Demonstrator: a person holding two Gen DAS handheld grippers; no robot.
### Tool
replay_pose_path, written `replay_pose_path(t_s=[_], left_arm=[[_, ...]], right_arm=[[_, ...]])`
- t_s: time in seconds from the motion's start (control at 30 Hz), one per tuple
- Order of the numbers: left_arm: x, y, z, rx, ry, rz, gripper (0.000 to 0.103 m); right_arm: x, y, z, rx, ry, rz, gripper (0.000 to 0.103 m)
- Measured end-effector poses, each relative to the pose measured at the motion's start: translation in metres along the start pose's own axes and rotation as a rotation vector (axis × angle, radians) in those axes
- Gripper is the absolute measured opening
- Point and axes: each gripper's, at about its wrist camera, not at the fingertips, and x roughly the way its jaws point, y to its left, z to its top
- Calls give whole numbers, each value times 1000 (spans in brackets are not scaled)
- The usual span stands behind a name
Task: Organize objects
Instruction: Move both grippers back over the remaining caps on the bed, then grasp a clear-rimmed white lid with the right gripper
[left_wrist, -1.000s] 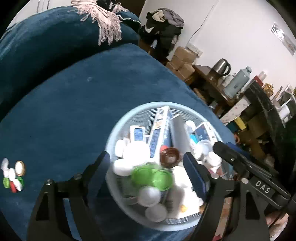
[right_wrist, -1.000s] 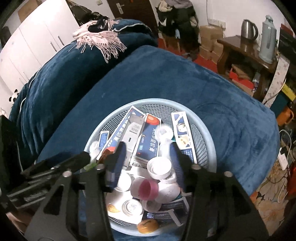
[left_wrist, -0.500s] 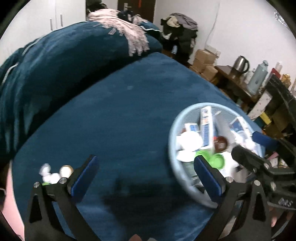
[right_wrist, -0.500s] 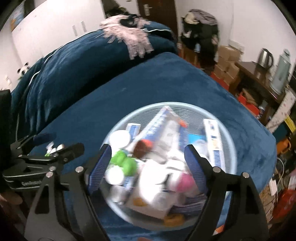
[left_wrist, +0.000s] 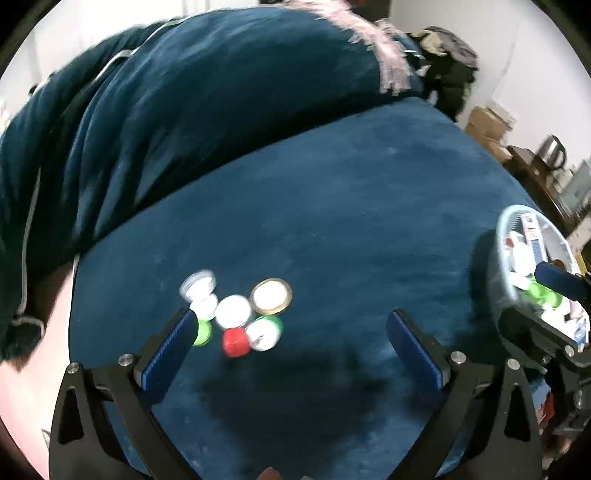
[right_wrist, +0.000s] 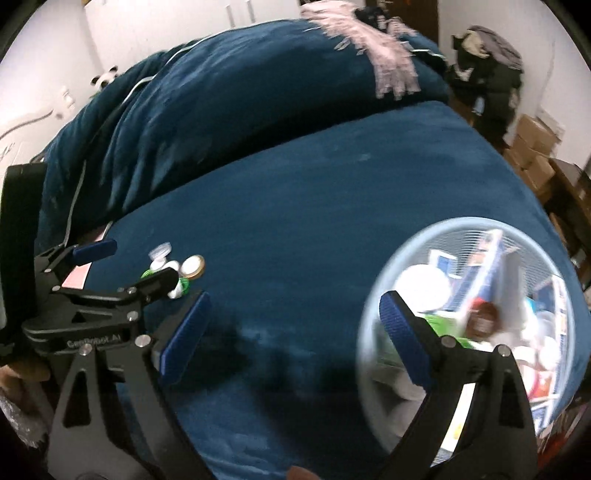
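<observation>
A cluster of several loose caps (left_wrist: 236, 315) lies on the blue bedspread: white ones, a gold-rimmed lid (left_wrist: 270, 296), a red cap (left_wrist: 235, 342) and a green cap (left_wrist: 202, 332). My left gripper (left_wrist: 291, 332) is open and empty, just above and in front of the cluster. A pale blue mesh basket (right_wrist: 373, 295) full of boxes, tubes and caps sits at the right; its rim also shows in the left wrist view (left_wrist: 502, 236). My right gripper (right_wrist: 291, 317) is open and empty, its right finger over the basket's left rim. The cluster shows in the right wrist view (right_wrist: 177, 269).
The bedspread (left_wrist: 332, 206) covers the whole work surface, with a heaped quilt (left_wrist: 184, 92) behind it. Cardboard boxes (right_wrist: 535, 147), a kettle (left_wrist: 554, 155) and a wooden table stand off the bed's right side. A pink fringed scarf (right_wrist: 388, 62) lies on the quilt.
Both grippers swung left, away from the basket. The left one came over the cap cluster and the right one now straddles the basket's left rim. Both stayed open and empty.
</observation>
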Motion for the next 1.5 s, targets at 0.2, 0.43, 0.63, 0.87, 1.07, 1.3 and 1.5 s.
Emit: replay_pose_path(t_s=[0.2,0.43,0.63,0.87,1.07,1.3,1.5], left_arm=[[21,36,-12,-40,55,16,102],[43,97,-31,-140,116,88,102],[52,138,-48,-240,152,128,102],[60,142,-53,-221,173,133,102],[62,144,-53,-231,167,114,102],[60,156,-52,-280,163,137,102],[62,172,-53,-349,157,147,102]], right_arm=[[27,30,1,-49,50,20,94],[66,62,-1,-102,120,39,94],[105,87,1,-151,174,70,94],[132,96,5,-147,207,66,94],[144,107,14,-152,194,104,94],[181,153,53,-192,215,230,93],[223,180,53,-269,334,213,65]])
